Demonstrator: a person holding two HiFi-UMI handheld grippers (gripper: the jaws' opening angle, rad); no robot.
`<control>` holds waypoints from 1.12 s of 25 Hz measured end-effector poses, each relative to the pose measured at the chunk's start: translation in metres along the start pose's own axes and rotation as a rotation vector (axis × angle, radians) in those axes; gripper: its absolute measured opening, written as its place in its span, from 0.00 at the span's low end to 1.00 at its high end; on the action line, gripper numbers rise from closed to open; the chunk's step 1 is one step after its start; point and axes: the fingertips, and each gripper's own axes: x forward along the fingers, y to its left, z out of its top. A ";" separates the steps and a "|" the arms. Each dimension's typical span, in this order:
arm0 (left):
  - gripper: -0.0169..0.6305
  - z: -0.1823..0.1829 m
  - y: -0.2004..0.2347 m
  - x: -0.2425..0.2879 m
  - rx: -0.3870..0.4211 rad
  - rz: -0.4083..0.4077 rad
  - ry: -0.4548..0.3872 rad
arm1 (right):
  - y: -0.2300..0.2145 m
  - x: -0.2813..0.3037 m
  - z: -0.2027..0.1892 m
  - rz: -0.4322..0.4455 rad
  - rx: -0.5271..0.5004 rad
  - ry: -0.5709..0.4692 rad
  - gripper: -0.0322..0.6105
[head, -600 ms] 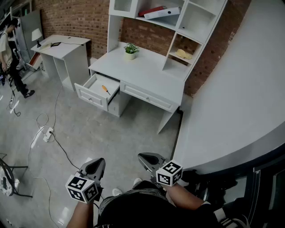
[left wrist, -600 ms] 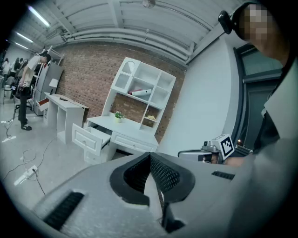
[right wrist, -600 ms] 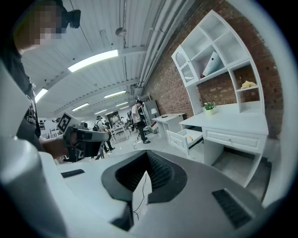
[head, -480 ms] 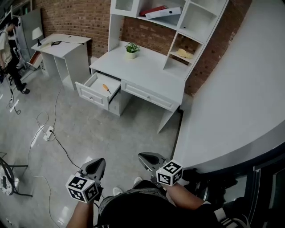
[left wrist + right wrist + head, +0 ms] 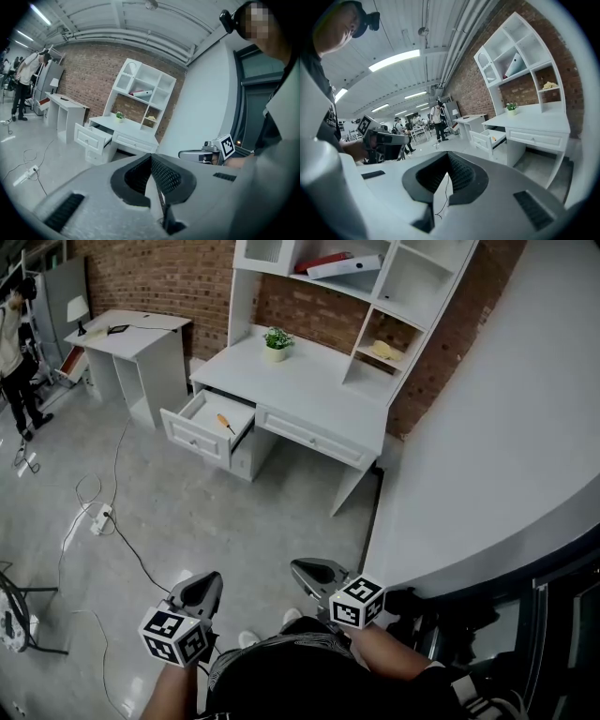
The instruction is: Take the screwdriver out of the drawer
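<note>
Screwdriver [image 5: 225, 424] lies far off in the open drawer [image 5: 195, 439]; your left gripper [image 5: 208, 583] and right gripper [image 5: 302, 568] are clenched empty, so arriving unopened risks shoving it.

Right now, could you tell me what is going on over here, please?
A person holds a gripper in each hand and stands well back from the white desk. The left gripper and the right gripper are both shut on nothing and held low near the body. One drawer of the desk is pulled open, and the orange-handled screwdriver lies inside it, untouched. Taking it out has not yet begun.
</note>
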 end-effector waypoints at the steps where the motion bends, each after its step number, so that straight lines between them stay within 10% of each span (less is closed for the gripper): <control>1: 0.05 -0.003 0.002 -0.002 -0.011 0.002 0.006 | 0.003 0.000 -0.001 0.000 -0.001 0.002 0.06; 28: 0.05 -0.002 0.048 0.005 -0.037 0.077 0.027 | -0.016 0.062 0.004 0.053 0.066 0.047 0.06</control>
